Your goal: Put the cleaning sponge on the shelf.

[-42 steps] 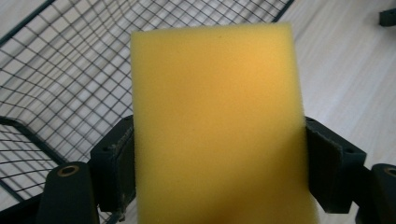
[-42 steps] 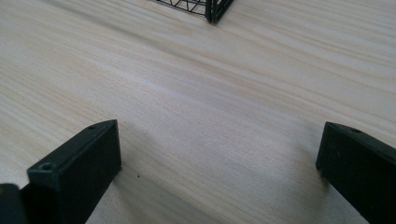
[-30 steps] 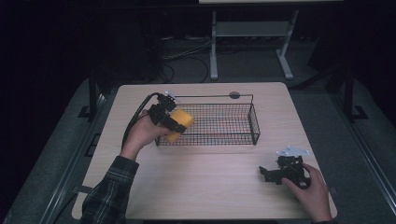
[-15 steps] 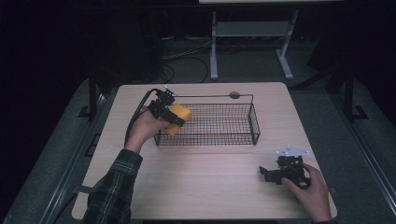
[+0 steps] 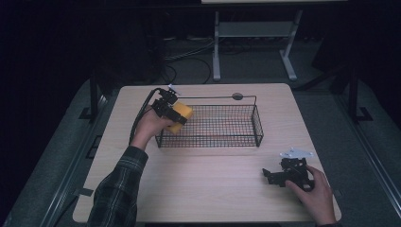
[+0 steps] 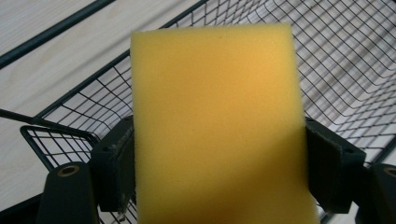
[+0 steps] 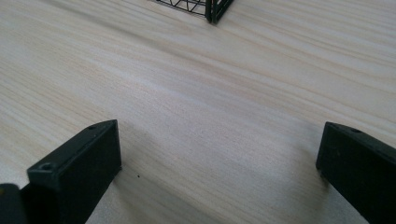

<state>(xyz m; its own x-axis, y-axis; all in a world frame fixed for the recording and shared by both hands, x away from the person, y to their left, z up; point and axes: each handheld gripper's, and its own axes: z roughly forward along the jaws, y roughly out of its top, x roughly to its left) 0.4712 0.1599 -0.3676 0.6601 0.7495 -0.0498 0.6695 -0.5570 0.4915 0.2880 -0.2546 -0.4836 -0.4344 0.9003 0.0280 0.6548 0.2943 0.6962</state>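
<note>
A yellow sponge (image 5: 181, 116) sits between the jaws of my left gripper (image 5: 171, 113), which is shut on it at the left end of the black wire basket (image 5: 236, 139). In the left gripper view the sponge (image 6: 215, 126) is pressed by both pads (image 6: 114, 168), with the basket's mesh (image 6: 350, 70) just beyond and below it. My right gripper (image 5: 273, 176) rests on the table near the front right, jaws wide apart. In the right gripper view its gripper (image 7: 219, 163) is open over bare wood.
The wooden table (image 5: 203, 189) has free room in front of the basket. A small dark round thing (image 5: 237, 96) lies behind the basket's far rim. The basket's corner (image 7: 212, 9) shows far ahead in the right gripper view. A metal stand (image 5: 250, 42) is beyond the table.
My left gripper has carried the sponge rightward and down, over the basket's left end. The right gripper has stayed where it was.
</note>
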